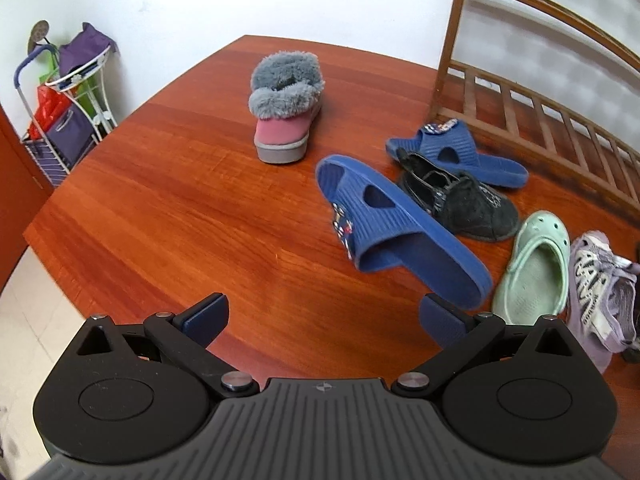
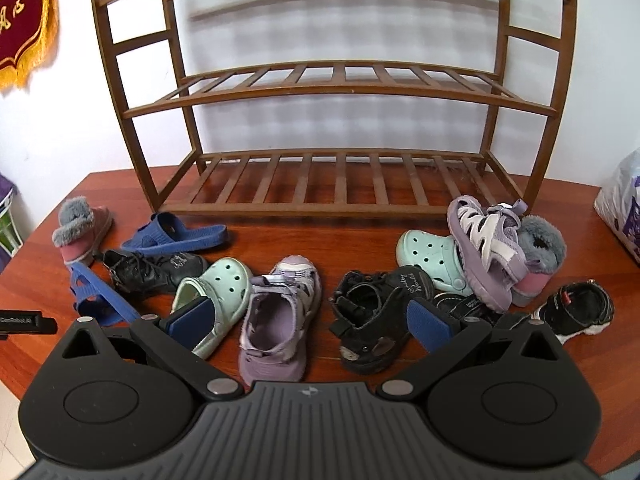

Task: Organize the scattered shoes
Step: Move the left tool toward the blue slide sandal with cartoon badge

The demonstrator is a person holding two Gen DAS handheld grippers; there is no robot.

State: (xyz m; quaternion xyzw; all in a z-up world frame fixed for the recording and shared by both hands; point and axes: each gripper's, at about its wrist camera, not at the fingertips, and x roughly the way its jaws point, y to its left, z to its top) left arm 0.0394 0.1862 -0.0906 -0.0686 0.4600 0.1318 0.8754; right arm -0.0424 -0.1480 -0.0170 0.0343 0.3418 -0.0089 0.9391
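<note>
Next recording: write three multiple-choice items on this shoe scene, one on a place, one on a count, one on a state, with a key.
1. Where does the wooden shoe rack stand?
A. behind the shoes
B. on the floor
C. atop the shoes

2. How many mint green clogs show in the right wrist view?
A. one
B. two
C. four

3. What is the right gripper doing?
A. open, holding nothing
B. shut on a clog
C. shut on a slipper

Key: 1 A, it rises at the table's back edge; 2 B, a second clog lies right; 3 A, fingers spread apart.
</note>
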